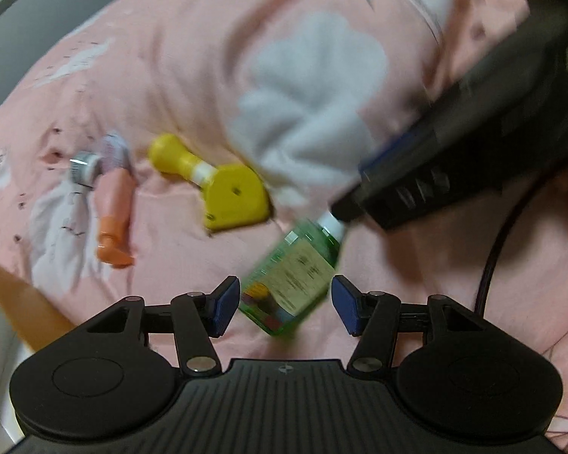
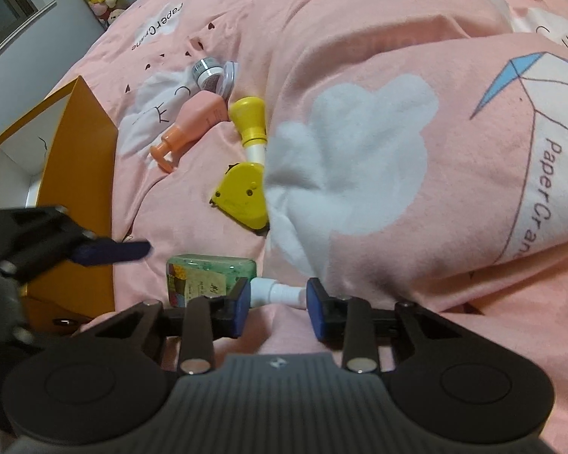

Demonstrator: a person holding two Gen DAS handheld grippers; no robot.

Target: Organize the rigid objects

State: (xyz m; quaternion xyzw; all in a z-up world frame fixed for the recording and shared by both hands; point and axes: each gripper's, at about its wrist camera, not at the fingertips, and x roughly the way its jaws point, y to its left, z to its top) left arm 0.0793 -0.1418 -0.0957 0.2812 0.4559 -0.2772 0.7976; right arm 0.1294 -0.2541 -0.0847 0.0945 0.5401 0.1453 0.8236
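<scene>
Now I see my right gripper, half open, around the white neck of the flat green plastic bottle, whose long axis runs leftward toward my open, empty left gripper.

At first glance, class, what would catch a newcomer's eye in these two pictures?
Likely the green bottle lying on the pink bedspread, its white neck between the right gripper's open pads. Behind it lie a yellow tape measure, a yellow bottle and an orange pump bottle; an orange box stands left.
</scene>
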